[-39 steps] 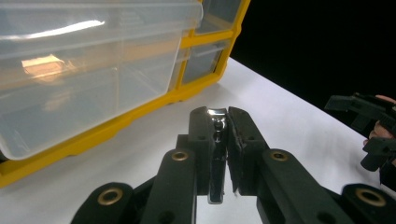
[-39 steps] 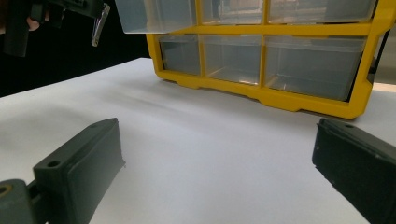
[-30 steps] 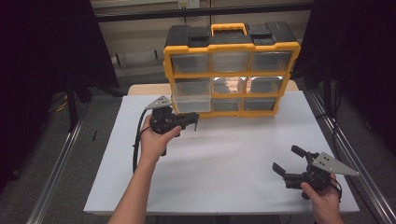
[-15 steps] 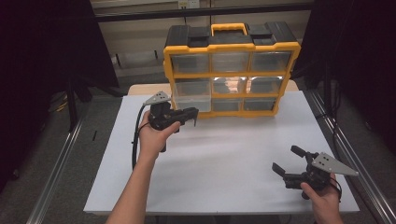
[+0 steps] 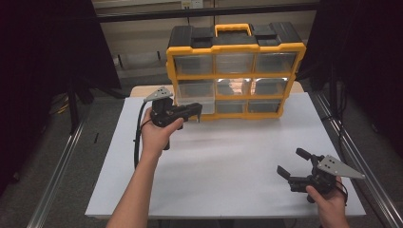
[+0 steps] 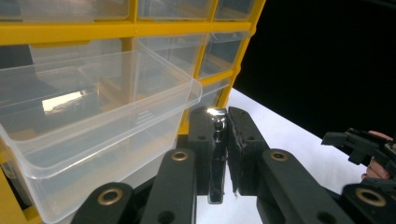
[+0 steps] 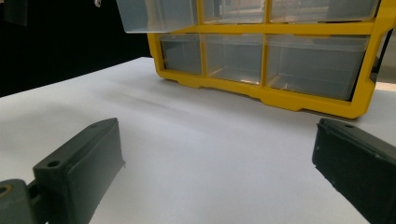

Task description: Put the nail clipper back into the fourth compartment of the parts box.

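Observation:
A yellow and black drawer organizer stands at the far side of the white table. Its middle-left clear drawer is pulled out. My left gripper hovers just in front of and below that drawer, shut on a small shiny metal part that stands upright between the pads. At the near right my right gripper rests low over the table, open, with nothing between its jaws. It also appears in the left gripper view.
The organizer has several clear drawers, the others pushed in. Metal rails run along both sides of the table, with dark curtains beyond. A black cable hangs from the left gripper.
My left gripper has moved a little away from me, closer to the pulled-out drawer. The right gripper has stayed where it was.

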A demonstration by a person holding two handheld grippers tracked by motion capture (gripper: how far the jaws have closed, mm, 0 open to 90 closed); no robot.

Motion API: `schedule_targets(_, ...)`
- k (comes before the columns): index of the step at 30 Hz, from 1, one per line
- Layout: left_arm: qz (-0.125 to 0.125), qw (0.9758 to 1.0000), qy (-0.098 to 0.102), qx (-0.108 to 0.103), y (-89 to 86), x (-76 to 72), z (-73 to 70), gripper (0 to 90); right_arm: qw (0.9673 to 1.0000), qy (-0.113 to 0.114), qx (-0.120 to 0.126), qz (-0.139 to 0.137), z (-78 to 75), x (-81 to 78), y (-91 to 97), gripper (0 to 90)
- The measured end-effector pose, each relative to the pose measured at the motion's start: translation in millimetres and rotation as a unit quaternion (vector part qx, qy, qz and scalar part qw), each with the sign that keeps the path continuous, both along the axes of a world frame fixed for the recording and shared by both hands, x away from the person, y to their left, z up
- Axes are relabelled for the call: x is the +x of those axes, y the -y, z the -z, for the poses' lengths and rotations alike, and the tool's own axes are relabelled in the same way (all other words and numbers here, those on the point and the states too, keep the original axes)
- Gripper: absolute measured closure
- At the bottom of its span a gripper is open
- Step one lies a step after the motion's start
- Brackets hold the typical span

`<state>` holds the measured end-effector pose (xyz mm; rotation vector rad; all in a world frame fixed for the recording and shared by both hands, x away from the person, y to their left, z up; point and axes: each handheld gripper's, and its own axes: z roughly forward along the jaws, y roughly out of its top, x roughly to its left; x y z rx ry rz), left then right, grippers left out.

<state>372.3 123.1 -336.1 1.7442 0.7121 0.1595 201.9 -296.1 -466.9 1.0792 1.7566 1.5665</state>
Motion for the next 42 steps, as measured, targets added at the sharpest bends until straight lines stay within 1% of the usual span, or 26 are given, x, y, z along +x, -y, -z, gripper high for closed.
schedule_targets(1,0.003,1.0000,0.002,0.001,-0.6,0.6,-0.8,81.0,1.0000,0.000,0.000,0.000,0.0,0.0,0.0,1.1)
schedule_targets(5,0.000,1.0000,0.002,0.005,-1.3,1.3,-2.5,81.1,1.0000,-0.001,-0.002,-0.002,0.1,0.1,0.1,1.1)
schedule_targets(6,-0.001,1.0000,0.001,0.002,-1.0,1.3,-2.5,81.1,1.0000,-0.001,-0.003,-0.003,0.2,0.2,0.0,1.1)
schedule_targets(8,-0.003,1.0000,0.002,0.002,-1.2,1.5,-3.2,81.0,1.0000,-0.001,-0.005,-0.005,0.2,0.1,0.2,1.1)
schedule_targets(12,0.002,1.0000,0.004,-0.006,-1.5,1.1,-6.0,81.0,1.0000,-0.002,-0.004,-0.004,0.0,-0.3,0.1,1.1)
schedule_targets(13,-0.002,1.0000,0.003,-0.001,-1.7,1.0,-7.3,81.0,1.0000,-0.001,-0.005,-0.005,0.1,-0.1,0.2,1.1)
schedule_targets(14,-0.002,1.0000,0.004,0.001,-2.3,1.4,-8.1,81.0,1.0000,-0.002,-0.005,-0.004,0.2,0.0,0.2,1.1)
schedule_targets(16,-0.003,1.0000,0.005,-0.003,-2.7,1.7,-9.7,81.0,1.0000,-0.003,-0.002,-0.004,0.1,0.3,-0.2,1.1)
schedule_targets(18,-0.003,0.9999,0.006,-0.008,-2.6,2.1,-10.8,81.0,1.0000,-0.002,-0.005,-0.005,0.2,0.4,-0.1,1.1)
schedule_targets(21,-0.005,0.9999,0.009,-0.001,-2.7,2.3,-13.1,81.0,1.0000,-0.002,-0.005,-0.004,0.2,0.1,-0.2,1.1)
schedule_targets(22,-0.002,0.9999,0.009,-0.008,-2.3,2.6,-13.3,81.0,1.0000,-0.001,-0.005,-0.005,0.1,0.1,-0.1,1.1)
schedule_targets(23,-0.004,0.9999,0.010,-0.001,-2.7,2.6,-14.4,81.0,1.0000,-0.001,-0.005,-0.004,0.1,0.1,0.1,1.1)
schedule_targets(24,-0.004,0.9999,0.011,-0.005,-2.6,3.0,-14.8,81.0,1.0000,-0.001,-0.005,-0.004,0.0,0.1,0.2,1.1)
schedule_targets(26,-0.005,0.9999,0.011,-0.003,-2.2,3.1,-16.4,81.0,1.0000,0.000,-0.004,-0.005,0.1,0.0,0.2,1.1)
schedule_targets(28,-0.003,0.9999,0.011,-0.007,-2.0,3.7,-17.5,81.0,1.0000,0.000,-0.001,-0.002,-0.1,0.0,-0.1,1.1)
schedule_targets(29,-0.008,0.9999,0.012,-0.003,-2.3,3.7,-18.4,81.0,1.0000,0.000,-0.003,-0.005,0.0,0.1,0.1,1.1)
schedule_targets(30,-0.008,0.9999,0.011,-0.007,-2.4,4.3,-18.7,81.0,1.0000,0.000,-0.004,-0.005,0.1,0.2,0.1,1.1)
schedule_targets(34,-0.011,0.9998,0.012,-0.005,-3.0,5.9,-21.1,81.0,1.0000,-0.001,-0.004,-0.007,0.0,0.1,0.3,1.1)
schedule_targets(36,-0.012,0.9998,0.013,-0.003,-3.0,6.1,-21.8,81.0,1.0000,-0.001,-0.001,-0.003,0.0,0.3,-0.1,1.1)
schedule_targets(40,-0.017,0.9997,0.016,0.004,-2.0,7.8,-25.7,81.0,1.0000,-0.001,-0.005,-0.007,0.0,0.1,0.2,1.1)
schedule_targets(42,-0.019,0.9997,0.014,0.005,-1.7,8.9,-27.5,81.0,1.0000,-0.002,-0.004,-0.006,0.1,0.1,-0.3,1.1)
